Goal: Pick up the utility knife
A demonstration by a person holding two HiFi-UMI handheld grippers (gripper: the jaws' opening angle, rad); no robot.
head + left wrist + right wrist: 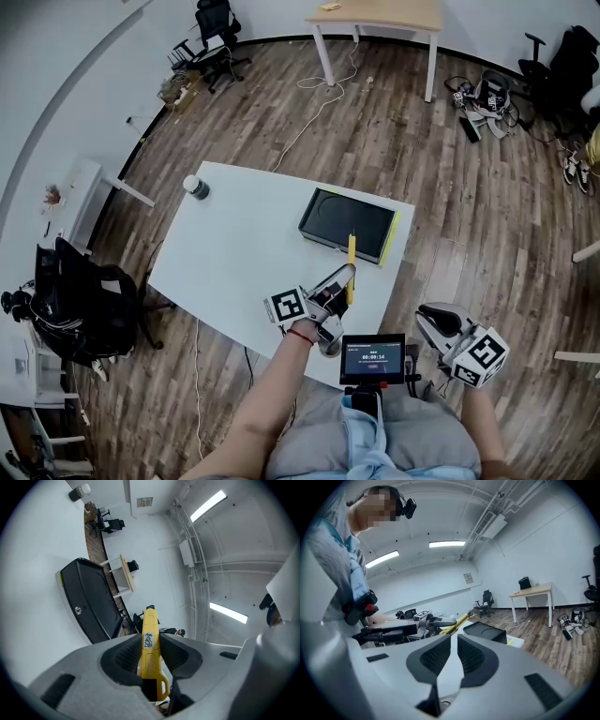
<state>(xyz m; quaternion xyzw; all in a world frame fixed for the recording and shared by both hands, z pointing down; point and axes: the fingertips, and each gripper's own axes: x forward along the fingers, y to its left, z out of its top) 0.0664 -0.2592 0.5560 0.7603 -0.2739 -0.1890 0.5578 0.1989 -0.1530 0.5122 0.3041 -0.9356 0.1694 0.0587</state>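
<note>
The left gripper is clamped on the utility knife: both ribbed pads press on the yellow handle, one on each flat side. The front of the knife sticks out past the fingertips, and its looped tail end sits back between the jaws, nearer the camera. From the right gripper view the knife slants upward, clear of the white table. A black case with a yellow-green edge lies just ahead of that gripper, and in the head view the knife's tip reaches over the case's near edge (whether it touches cannot be told from above). Well ahead and off to the left gripper's left, a small can with a pale top stands at the table's far corner. The right gripper hangs to the right of the left one, past the table's edge and over the wooden floor. Its jaws are drawn close with only a thin slit between the tips, and nothing is in it. A small screen sits between the two grippers, closer to the person.
</note>
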